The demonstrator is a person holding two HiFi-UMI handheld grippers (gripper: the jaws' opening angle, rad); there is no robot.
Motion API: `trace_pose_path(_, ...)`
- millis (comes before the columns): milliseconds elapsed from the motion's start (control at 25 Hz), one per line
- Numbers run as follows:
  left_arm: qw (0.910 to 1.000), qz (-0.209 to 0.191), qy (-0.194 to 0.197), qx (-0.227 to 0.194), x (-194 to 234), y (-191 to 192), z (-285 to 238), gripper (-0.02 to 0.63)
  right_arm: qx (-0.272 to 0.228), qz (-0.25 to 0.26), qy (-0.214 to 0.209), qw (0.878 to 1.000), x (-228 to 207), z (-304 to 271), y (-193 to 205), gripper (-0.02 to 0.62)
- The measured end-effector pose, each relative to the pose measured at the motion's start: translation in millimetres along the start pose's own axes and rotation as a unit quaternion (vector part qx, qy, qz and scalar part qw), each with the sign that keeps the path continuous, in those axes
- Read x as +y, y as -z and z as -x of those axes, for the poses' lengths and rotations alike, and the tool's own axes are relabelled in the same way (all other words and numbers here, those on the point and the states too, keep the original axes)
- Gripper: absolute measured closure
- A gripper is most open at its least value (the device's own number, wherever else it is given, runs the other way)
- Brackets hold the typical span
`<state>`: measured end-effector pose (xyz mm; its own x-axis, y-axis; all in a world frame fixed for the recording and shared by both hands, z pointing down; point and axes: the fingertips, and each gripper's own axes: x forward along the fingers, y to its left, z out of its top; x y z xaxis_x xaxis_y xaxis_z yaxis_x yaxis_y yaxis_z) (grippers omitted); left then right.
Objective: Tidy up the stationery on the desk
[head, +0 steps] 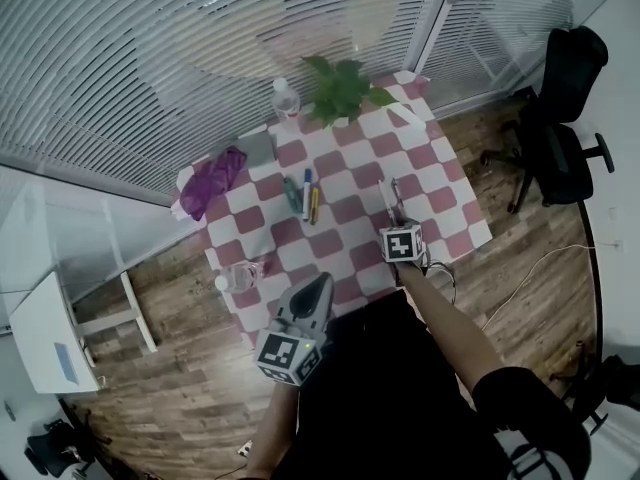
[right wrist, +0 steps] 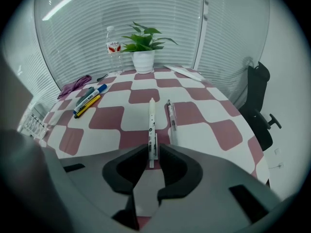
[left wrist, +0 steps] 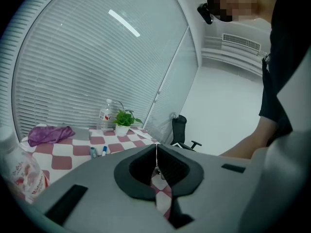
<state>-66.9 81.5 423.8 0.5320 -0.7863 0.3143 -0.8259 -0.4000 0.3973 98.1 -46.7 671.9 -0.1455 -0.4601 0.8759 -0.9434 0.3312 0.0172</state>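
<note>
While left tongs (left wrist: 156, 163) are shut, empty, right tongs (right wrist: 153, 153) loosely straddle one of two pens (right wrist: 151, 123), three markers (right wrist: 88, 100) beyond.

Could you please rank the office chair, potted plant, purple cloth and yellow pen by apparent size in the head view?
Largest: office chair.
Next: potted plant and purple cloth, which look about alike, so I won't rank them.
Smallest: yellow pen.

My head camera: high overhead, facing steeply down on the checkered table (head: 440, 168). My gripper cameras: low at its near edge, facing the far plant (right wrist: 141, 40) all views share.
</note>
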Motion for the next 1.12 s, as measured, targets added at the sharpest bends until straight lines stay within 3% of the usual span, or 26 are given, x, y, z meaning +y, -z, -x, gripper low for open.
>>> trace_pose_path(440,0.9999,0.009,0.002,-0.012,13,6,16,0.574,-0.047,0.012,-0.011,0.999,21,31,-15,0.493)
trace_pose_path(760,0.9998,0.013,-0.009,-0.014,29,12,27,0.574,-0.085,0.036,-0.074,0.993,96,35,-51,0.493)
trace_pose_path(1120,0.9990,0.036,-0.026,0.000,39,26,39,0.574,-0.086,0.080,-0.124,0.985,174,19,-71,0.489)
